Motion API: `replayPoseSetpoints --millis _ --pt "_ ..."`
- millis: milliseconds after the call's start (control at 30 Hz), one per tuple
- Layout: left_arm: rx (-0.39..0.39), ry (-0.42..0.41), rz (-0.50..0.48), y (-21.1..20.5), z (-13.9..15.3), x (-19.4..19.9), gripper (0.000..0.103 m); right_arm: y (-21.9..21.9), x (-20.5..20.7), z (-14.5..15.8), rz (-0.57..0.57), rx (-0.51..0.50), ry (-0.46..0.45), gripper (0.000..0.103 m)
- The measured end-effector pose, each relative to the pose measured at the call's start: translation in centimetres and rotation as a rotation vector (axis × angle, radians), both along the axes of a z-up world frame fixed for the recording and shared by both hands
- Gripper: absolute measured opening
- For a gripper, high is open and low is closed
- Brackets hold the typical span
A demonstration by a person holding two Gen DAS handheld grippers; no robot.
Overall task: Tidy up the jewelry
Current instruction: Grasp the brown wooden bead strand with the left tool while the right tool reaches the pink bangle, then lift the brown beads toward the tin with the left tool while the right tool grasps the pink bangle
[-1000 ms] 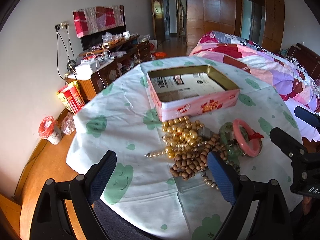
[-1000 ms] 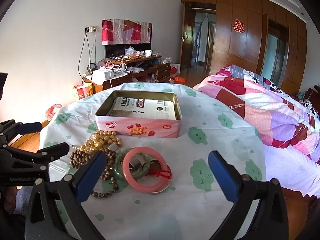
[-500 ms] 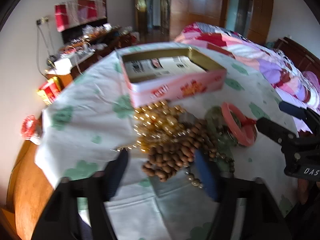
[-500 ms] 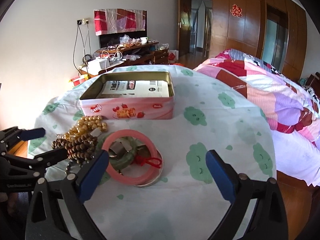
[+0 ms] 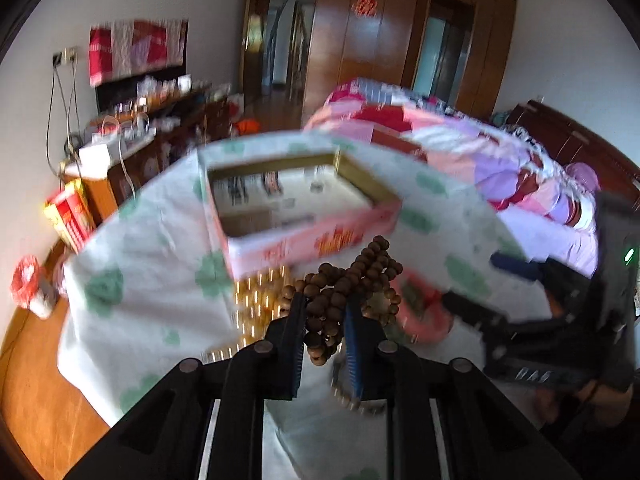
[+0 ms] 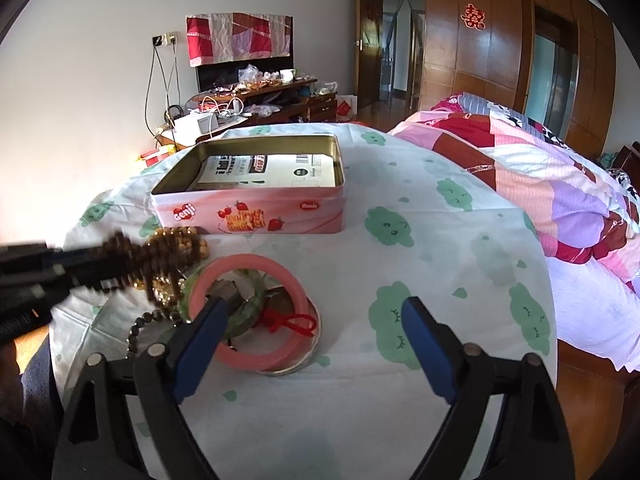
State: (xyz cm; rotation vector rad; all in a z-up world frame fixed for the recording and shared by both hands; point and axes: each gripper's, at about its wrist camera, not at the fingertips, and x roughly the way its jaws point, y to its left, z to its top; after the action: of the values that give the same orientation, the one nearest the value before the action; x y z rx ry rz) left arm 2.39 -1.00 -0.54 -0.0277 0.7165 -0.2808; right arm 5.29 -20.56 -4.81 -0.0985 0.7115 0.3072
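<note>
My left gripper (image 5: 325, 312) is shut on the brown wooden bead string (image 5: 344, 284) and holds it lifted above the table; it also shows blurred in the right wrist view (image 6: 156, 256). Gold beads (image 5: 260, 300) lie below it. An open pink tin (image 6: 256, 208) with a printed paper inside stands behind the pile; it also shows in the left wrist view (image 5: 304, 216). A pink bangle (image 6: 256, 312) lies over a green bangle (image 6: 240, 316) with a red cord (image 6: 292, 322). My right gripper (image 6: 316, 320) is open, its left finger over the bangles.
The round table wears a white cloth with green prints (image 6: 440, 248). A bed with a pink patchwork quilt (image 6: 540, 168) stands to the right. A cluttered TV cabinet (image 6: 256, 96) stands by the far wall. A thin bead chain (image 6: 140, 328) lies at the table's left edge.
My left gripper has closed on the brown wooden beads and lifted them off the pile. My right gripper has moved closer to the bangles and stayed open.
</note>
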Motion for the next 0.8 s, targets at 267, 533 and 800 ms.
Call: replayPoseSetpoints --millis 267,533,800 --pt "-0.021 -0.010 0.040 1.2 0.6 1.5 0.018 1.0 0.8 0.7 0.098 0.036 -0.006 0.090" --pt "-0.025 0.036 0.073 2.7 -0.9 1.7 0.018 2.5 2.9 -1.1 0.185 0.048 0.113 0.091" --pt "-0.028 0.046 0.073 2.9 -1.3 1.9 0.018 3.2 4.2 -2.1 0.240 0.031 0.180 0.091"
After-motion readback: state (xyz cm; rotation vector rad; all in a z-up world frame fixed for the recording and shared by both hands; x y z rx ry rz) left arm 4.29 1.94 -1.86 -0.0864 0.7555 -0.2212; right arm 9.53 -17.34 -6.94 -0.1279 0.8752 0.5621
